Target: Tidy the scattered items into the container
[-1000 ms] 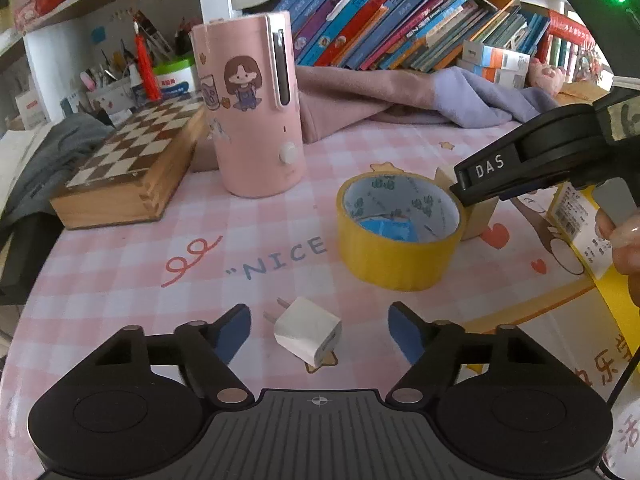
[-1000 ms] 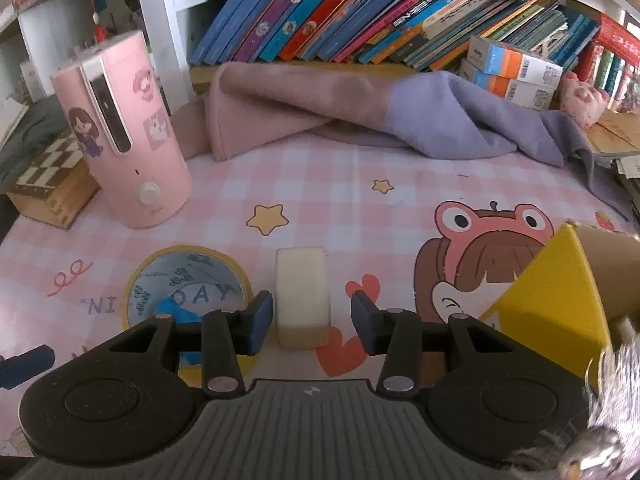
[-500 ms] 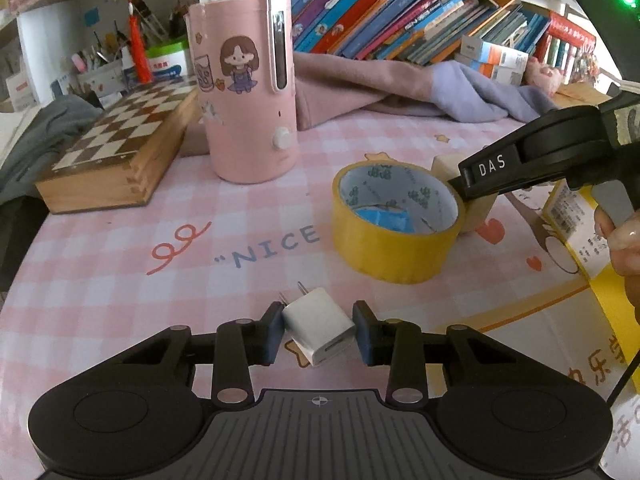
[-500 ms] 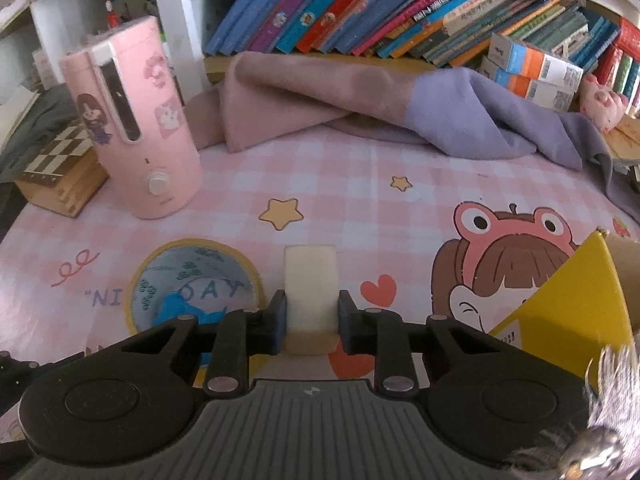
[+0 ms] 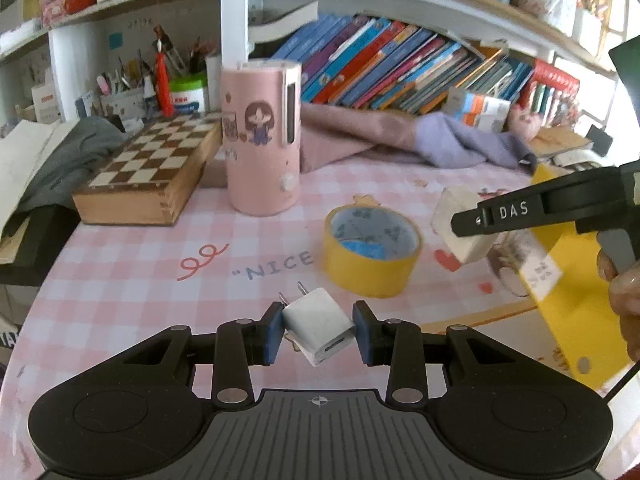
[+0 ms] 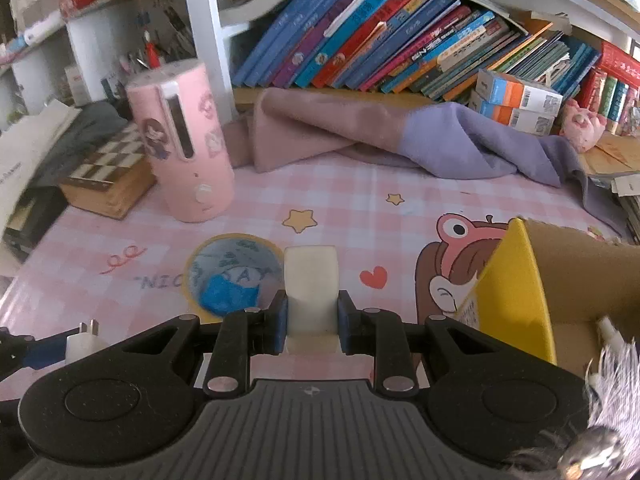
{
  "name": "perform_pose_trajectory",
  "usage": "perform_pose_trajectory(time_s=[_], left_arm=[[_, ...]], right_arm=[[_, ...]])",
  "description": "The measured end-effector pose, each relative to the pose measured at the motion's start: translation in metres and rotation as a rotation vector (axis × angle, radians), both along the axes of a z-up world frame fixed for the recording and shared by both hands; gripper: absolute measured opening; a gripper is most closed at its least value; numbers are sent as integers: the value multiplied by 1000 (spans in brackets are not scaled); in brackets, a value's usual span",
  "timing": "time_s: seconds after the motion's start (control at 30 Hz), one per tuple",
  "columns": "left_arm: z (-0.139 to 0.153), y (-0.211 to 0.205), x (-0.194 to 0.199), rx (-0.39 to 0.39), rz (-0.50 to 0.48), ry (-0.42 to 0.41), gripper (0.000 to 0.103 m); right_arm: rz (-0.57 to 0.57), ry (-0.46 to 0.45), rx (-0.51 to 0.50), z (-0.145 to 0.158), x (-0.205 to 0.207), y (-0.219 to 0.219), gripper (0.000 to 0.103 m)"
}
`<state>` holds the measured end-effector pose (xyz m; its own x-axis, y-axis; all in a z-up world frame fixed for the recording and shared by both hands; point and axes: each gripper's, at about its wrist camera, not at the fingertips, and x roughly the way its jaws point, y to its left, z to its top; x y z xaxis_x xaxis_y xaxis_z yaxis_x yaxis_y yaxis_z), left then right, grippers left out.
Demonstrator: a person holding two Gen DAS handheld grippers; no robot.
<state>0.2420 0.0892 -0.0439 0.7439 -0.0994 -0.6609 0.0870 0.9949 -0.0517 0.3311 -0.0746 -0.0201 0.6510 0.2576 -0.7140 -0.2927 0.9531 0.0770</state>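
Left gripper (image 5: 319, 330): clamped on charger (image 5: 318, 326), lifted. Right gripper (image 6: 312, 322): clamped on eraser (image 6: 311, 296), raised near box (image 6: 532, 292). Tape (image 5: 370, 250) on table. Advice: carry level, release over box opening.

Smooth white plastic charger (image 5: 318, 323) between matt blue fingers (image 5: 272, 334); beyond them glossy yellow tape (image 5: 370, 266), wooden chessboard (image 5: 150, 172)

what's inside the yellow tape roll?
Inside the yellow tape roll, a crumpled blue piece lies on the tablecloth; the right gripper hides the ring's near edge.
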Motion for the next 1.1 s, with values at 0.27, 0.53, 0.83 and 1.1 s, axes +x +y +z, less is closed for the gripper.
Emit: perform_pose_trajectory(time_s=[0.27,0.53,0.83,1.1], left_arm=[[25,-6,-35,-8,-38,-58,35],[39,-14,-77,10,-75,-96,35],[48,-14,-128,-9,-88,-91,35],[55,-21,-165,-5,-114,-116,35]], right_arm=[[34,-26,27,19,-47,-12,23],[44,-35,38,25,-94,-20,23],[78,-46,41,33,-157,-27,23],[62,-55,54,34,-206,-34,23]])
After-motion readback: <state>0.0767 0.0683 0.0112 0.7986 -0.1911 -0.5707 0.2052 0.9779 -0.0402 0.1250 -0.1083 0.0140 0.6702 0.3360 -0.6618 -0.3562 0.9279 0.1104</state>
